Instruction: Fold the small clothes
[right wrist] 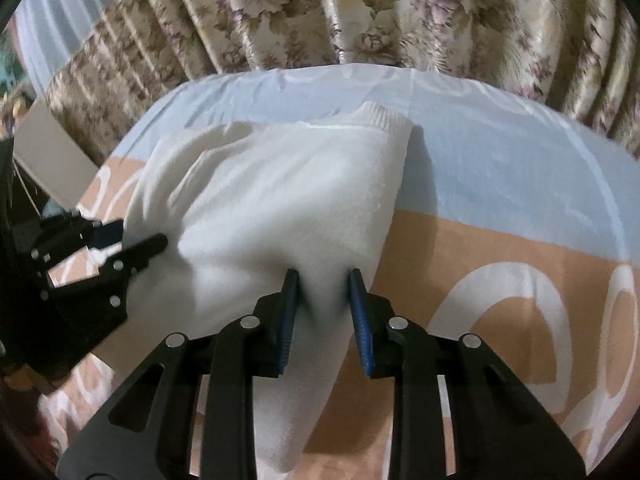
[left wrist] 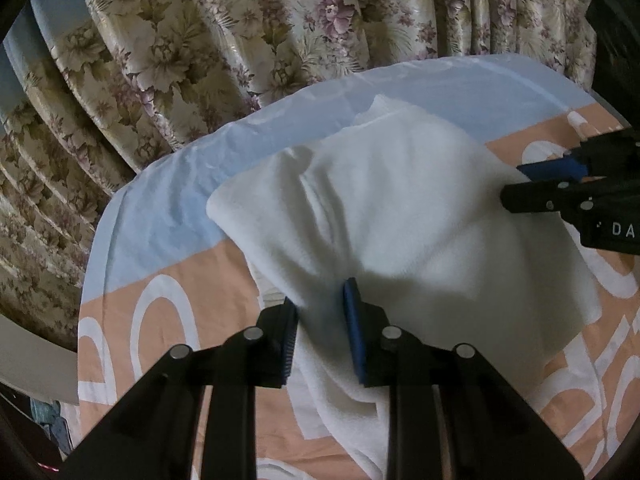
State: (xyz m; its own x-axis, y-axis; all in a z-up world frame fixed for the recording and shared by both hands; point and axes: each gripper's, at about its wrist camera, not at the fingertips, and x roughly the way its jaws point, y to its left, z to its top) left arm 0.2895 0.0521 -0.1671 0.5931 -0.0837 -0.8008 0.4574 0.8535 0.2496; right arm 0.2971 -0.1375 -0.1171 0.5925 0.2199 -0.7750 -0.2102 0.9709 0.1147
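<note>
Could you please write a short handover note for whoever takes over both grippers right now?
Left gripper: shut on the white garment, pinching a bunched fold at its near edge.
Right gripper: shut on the same garment, at its other near corner.
The garment lies on the peach and blue sheet, ribbed cuff at the far side, near the floral curtain.
Done: the cloth looks doubled over, both near corners gripped.
Left: probably carry the gripped edge over to the far side, release, smooth flat.

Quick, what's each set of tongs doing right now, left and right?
Left tongs: shut on the white garment, fabric bunched between the pads.
Right tongs: shut on the same white garment, near its other edge.
</note>
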